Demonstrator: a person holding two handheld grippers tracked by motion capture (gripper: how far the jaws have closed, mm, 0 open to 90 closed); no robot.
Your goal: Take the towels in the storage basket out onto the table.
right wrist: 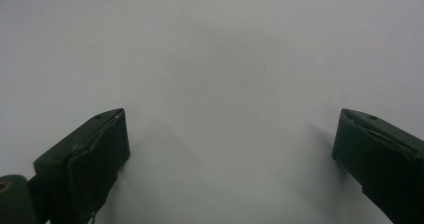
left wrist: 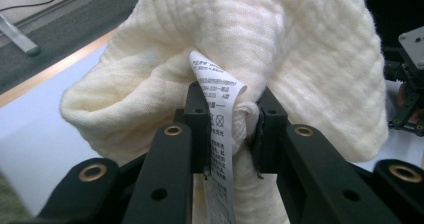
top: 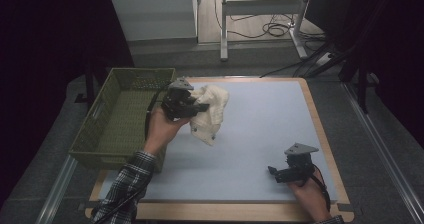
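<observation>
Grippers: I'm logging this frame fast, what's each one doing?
Left gripper: shut on the cream cloth, pinched by its care label.
Right gripper: open, holding nothing.

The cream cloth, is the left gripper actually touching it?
Touching. The left gripper view shows the left gripper pinching a bunched fold of the cream cloth between both jaws.

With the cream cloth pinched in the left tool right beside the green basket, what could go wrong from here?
1. The left tool pinches only a small bunch of the cream cloth plus its care label; the cloth might slip free.
2. The hanging bulk may drag on the mat or catch the green basket rim.
3. The right tool, open, rests too far away to help.
</observation>
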